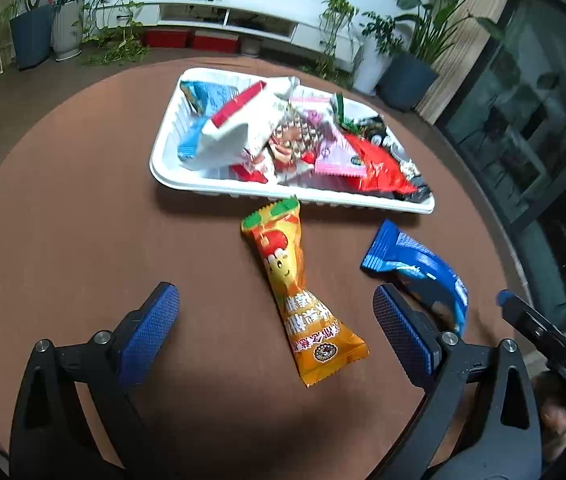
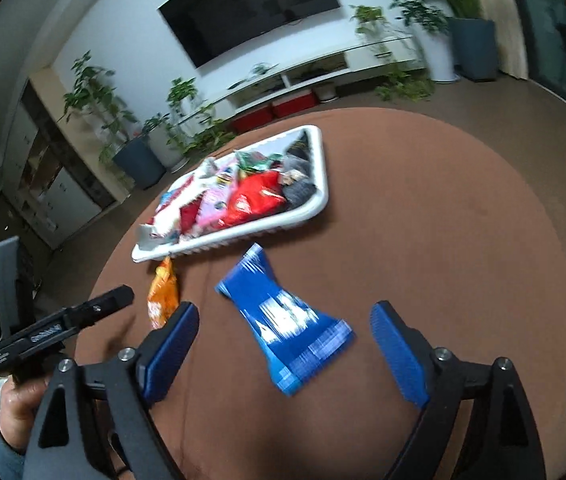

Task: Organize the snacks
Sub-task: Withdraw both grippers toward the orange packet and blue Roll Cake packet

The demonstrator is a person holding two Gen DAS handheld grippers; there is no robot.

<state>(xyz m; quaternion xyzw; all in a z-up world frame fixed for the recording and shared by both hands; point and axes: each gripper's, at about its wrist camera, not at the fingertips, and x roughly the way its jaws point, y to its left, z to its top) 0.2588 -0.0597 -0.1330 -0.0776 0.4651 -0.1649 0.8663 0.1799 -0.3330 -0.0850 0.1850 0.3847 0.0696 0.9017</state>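
Both claws stand released over the round brown table [image 1: 83, 208]: the left gripper [image 1: 277, 312] straddles an orange snack packet [image 1: 303, 300] without touching it, the right gripper [image 2: 285, 328] a motion-blurred blue packet [image 2: 283, 320]. Both packets lie just off the white tray's [image 1: 163, 160] near edge. Packet lettering is unreadable; heaped tray snacks overlap.

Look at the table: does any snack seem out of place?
Yes. Two packets lie loose on the brown table outside the white tray: an orange packet, its tip at the tray's near rim, and a blue packet beside it. The rest are piled inside.
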